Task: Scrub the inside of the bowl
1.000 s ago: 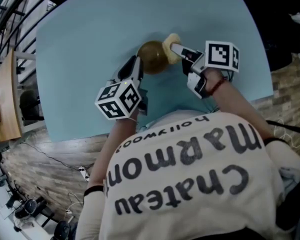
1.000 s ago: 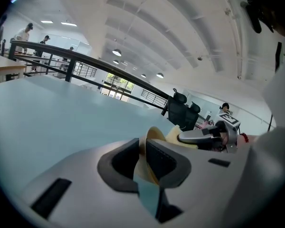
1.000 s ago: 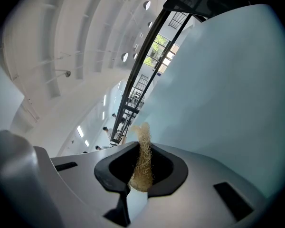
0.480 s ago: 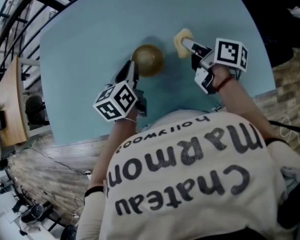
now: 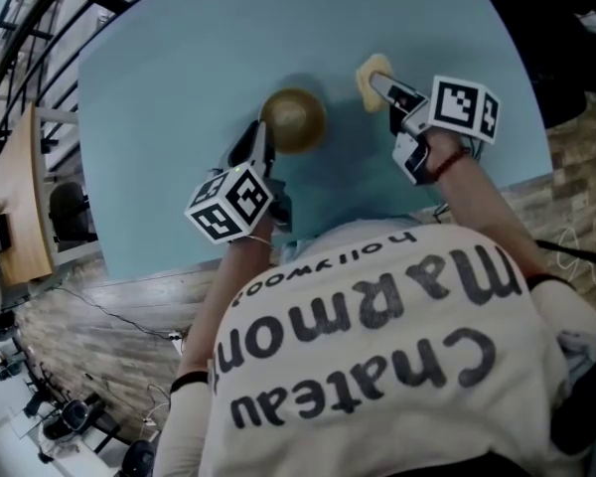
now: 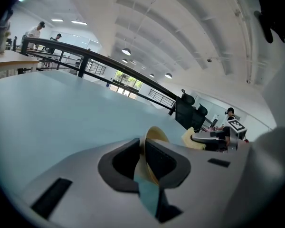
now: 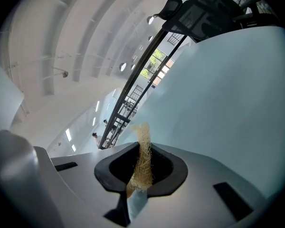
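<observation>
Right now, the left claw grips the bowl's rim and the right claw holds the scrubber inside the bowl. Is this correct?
Not quite. The right claw holds the scrubber outside the bowl, off to one side of it, as the head view shows. The left claw does grip the bowl's rim.

A smooth, matt pale-blue table carries a brown bowl with a soft sheen and a thin, pale tan rim. At two o'clock from it is a scrubber of pale, rough, stringy fibre, like dried loofah. The left gripper and right gripper have matt grey plastic shells and black rubbery pads; the floor at seven o'clock looks like wood planks.
</observation>
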`<state>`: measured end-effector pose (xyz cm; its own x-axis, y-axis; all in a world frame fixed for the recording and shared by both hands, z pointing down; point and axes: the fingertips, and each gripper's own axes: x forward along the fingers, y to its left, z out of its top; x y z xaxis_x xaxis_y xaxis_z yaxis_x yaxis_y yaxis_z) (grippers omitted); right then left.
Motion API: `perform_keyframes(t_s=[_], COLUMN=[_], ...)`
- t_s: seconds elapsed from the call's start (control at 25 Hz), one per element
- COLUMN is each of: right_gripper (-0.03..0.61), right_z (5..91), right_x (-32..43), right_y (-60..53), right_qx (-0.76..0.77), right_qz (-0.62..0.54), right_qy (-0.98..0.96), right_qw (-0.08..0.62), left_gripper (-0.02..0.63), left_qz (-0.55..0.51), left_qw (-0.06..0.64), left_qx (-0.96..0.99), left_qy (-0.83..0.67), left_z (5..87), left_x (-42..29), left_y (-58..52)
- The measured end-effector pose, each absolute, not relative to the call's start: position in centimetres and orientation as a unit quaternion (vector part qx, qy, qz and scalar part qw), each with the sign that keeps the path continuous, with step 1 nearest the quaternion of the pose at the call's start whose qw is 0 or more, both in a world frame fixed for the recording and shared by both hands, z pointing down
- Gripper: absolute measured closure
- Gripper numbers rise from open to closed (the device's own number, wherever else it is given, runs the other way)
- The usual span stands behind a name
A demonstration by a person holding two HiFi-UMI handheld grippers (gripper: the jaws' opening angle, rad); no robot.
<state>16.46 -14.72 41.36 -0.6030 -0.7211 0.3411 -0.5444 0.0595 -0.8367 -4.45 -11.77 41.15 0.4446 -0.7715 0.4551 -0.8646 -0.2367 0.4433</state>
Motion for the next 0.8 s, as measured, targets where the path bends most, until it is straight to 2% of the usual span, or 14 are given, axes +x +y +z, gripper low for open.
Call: perform_keyframes(t_s=[0.8], right_gripper=[0.517], right_z=[42.07], right_x=[15.78], right_y=[-14.95], right_qx=[-0.425], right_qz=[-0.532], right_qy=[0.729], right_qw=[0.067], left_gripper=[0.575], left_qz=[0.059], left_qw=[0.333], left_qx=[0.773], left_qy=[-0.537], left_z=[41.15], left_x=[-4.75], left_y=[-11.36])
